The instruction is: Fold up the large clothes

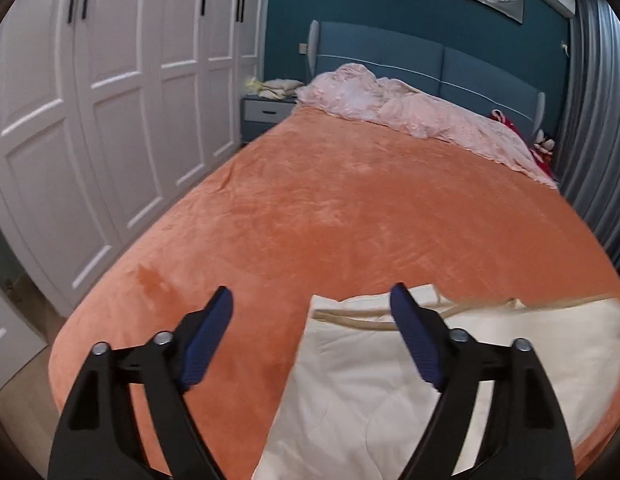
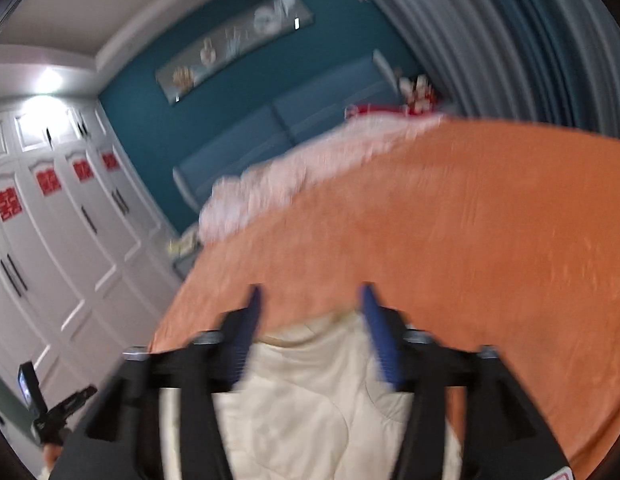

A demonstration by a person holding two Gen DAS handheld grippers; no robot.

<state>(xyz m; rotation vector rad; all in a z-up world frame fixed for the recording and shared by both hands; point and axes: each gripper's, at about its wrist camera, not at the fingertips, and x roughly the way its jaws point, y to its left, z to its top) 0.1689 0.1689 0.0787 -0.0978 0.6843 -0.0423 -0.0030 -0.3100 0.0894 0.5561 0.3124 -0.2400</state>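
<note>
A cream quilted garment (image 1: 373, 384) lies folded on the near end of the orange bed cover (image 1: 333, 200). My left gripper (image 1: 311, 300) is open and empty, hovering above the garment's left edge; its right finger stands over the cloth. In the blurred right wrist view the same cream garment (image 2: 313, 396) lies below and between the fingers of my right gripper (image 2: 310, 294), which is open and tilted, with nothing pinched in it. The orange cover (image 2: 449, 232) fills the right of that view.
A crumpled pink duvet (image 1: 413, 116) lies along the blue headboard (image 1: 429, 64). White wardrobe doors (image 1: 94, 112) line the left side. A nightstand (image 1: 266, 110) holds cloths. Grey curtains (image 1: 597, 120) hang at right. A phone on a tripod (image 2: 30, 392) stands at lower left.
</note>
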